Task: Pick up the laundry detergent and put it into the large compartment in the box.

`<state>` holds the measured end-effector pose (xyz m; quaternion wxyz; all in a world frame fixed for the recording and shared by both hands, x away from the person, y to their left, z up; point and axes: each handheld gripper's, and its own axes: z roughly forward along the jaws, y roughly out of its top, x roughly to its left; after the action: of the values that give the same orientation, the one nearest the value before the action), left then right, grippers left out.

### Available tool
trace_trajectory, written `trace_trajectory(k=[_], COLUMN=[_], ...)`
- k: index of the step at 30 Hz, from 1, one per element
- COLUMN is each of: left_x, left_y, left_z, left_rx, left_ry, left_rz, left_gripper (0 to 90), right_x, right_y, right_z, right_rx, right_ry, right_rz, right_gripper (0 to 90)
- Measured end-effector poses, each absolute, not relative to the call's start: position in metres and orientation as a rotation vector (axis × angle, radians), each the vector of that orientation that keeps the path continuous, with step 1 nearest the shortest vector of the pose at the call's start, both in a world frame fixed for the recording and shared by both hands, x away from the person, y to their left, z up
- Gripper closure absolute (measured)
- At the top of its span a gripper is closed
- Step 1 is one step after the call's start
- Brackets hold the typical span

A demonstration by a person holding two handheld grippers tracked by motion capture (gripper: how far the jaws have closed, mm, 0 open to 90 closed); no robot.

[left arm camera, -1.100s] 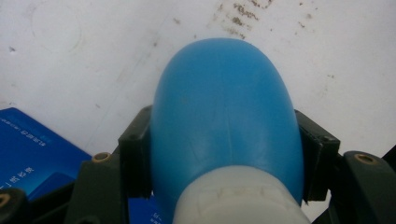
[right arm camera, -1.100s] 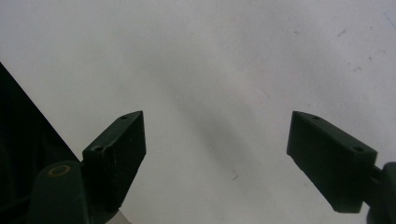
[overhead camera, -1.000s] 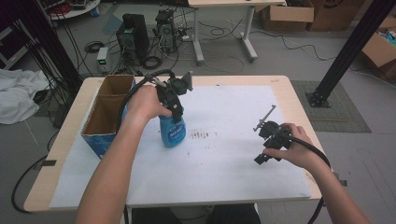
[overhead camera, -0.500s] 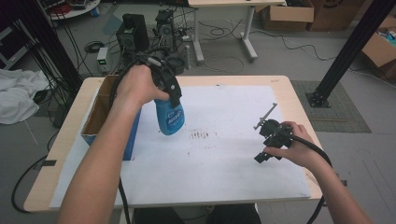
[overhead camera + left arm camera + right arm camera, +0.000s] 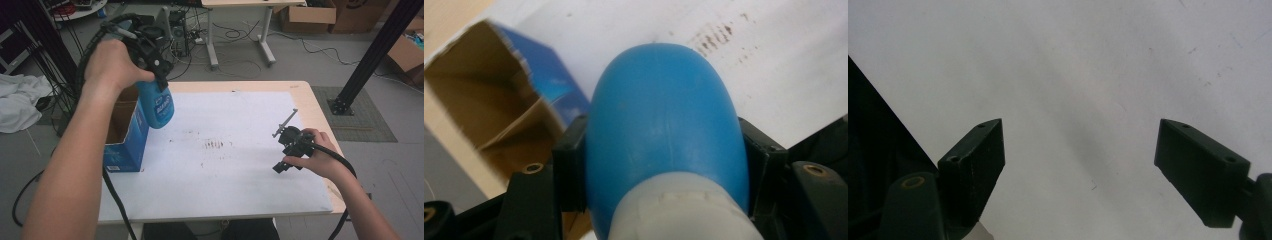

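My left gripper is raised well above the table's left side, shut on a blue bottle with a white neck. The bottle hangs beside the upper right edge of an open blue cardboard box. Seen from the left gripper view, the bottle bulges between the two jaws, with the box open below and to the left. Low over the white sheet at the right, my right gripper is open. Its right gripper view looks past spread jaws at bare white paper.
Brown smudges mark the middle of the sheet. The wooden table edge runs along the right. On the floor behind the table stand desk legs, cables and cardboard boxes. White cloth lies at the far left.
My left gripper has lifted the blue bottle off the sheet and carried it up and left toward the box. The right gripper has stayed in place.
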<state>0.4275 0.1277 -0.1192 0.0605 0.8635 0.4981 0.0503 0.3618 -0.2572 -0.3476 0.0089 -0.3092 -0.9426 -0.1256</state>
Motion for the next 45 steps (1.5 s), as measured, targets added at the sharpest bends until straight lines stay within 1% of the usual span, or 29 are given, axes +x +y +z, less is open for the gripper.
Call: trace_trajectory(k=[3,7,8,9,10,11,13,16,20,25,31,45], left_x=[0.424,0.423,0.422,0.422,0.421,0.421,0.419,0.417,0.414,0.413,0.411,0.414], left_y=[0.141,0.160,0.169,0.169,0.178,0.178,0.188,0.206,0.221,0.226,0.230,0.238], left_z=[-0.111,-0.105,-0.102,-0.102,-0.100,-0.100,-0.098,-0.099,-0.103,-0.108,-0.117,-0.153], left_rx=[2.524,2.453,2.424,2.424,2.381,2.381,2.348,2.297,2.245,2.231,2.222,2.223], left_ry=[1.613,1.716,1.766,1.766,1.820,1.820,1.873,1.941,1.996,2.033,2.036,2.058], left_rz=[0.195,0.201,0.206,0.206,0.231,0.231,0.250,0.241,0.248,0.260,0.244,0.203], left_gripper=[37.7,37.7,37.7,37.7,37.7,37.7,37.7,37.7,37.8,37.8,37.7,37.7], right_x=[0.362,0.362,0.362,0.362,0.362,0.362,0.361,0.361,0.361,0.361,0.360,0.360], right_y=[-0.258,-0.258,-0.258,-0.258,-0.258,-0.258,-0.259,-0.260,-0.261,-0.262,-0.264,-0.265], right_z=[-0.346,-0.345,-0.344,-0.344,-0.344,-0.344,-0.343,-0.342,-0.342,-0.342,-0.342,-0.347], right_rx=[-0.972,-0.965,-0.974,-0.974,-0.972,-0.972,-0.979,-0.972,-0.976,-0.972,-0.958,-0.966], right_ry=[-2.945,-2.951,-2.948,-2.948,-2.949,-2.949,-2.949,-2.952,-2.949,-2.950,-2.956,-2.945], right_rz=[-0.391,-0.387,-0.385,-0.385,-0.386,-0.386,-0.386,-0.395,-0.391,-0.393,-0.413,-0.417], right_gripper=[20.1,20.1,20.1,20.1,20.2,20.2,20.3,20.2,20.2,20.3,20.3,20.3])
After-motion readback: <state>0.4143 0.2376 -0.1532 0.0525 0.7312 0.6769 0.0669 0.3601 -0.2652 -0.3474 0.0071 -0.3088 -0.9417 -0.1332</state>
